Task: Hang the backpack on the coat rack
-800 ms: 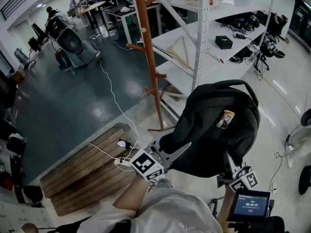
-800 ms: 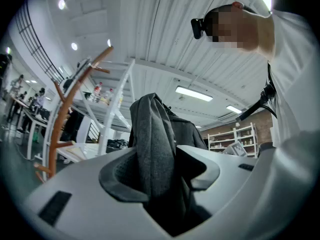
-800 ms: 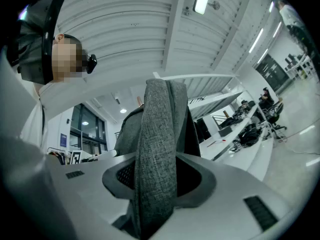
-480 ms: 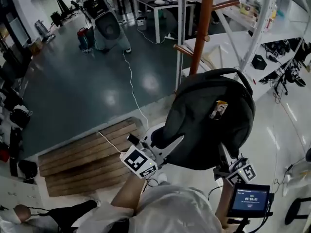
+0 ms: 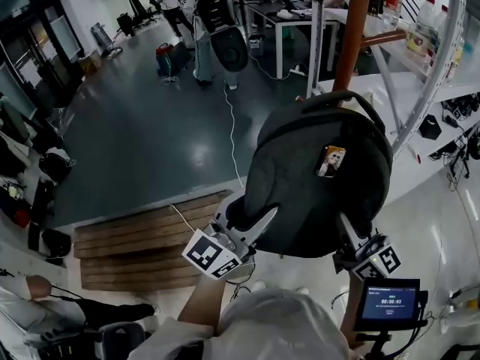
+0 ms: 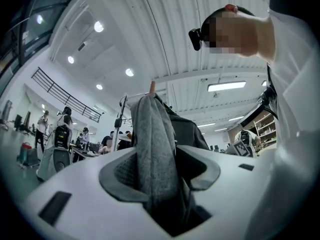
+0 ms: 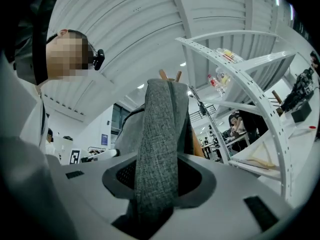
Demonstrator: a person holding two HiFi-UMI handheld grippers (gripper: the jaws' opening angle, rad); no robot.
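Two grippers, left (image 5: pixel 251 223) and right (image 5: pixel 346 237), fingers clamped on grey backpack (image 5: pixel 319 178) fabric; the bag is held aloft, just before the coat rack (image 5: pixel 352 32). Recommended: lift level, guide the top handle (image 5: pixel 341 98) over a peg (image 5: pixel 382 40).

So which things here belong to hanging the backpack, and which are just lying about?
Job: backpack; coat rack; left tool and right tool, each shut on the backpack.
Lying about: metal shelving; bottles on it; wooden pallet; white floor cable.
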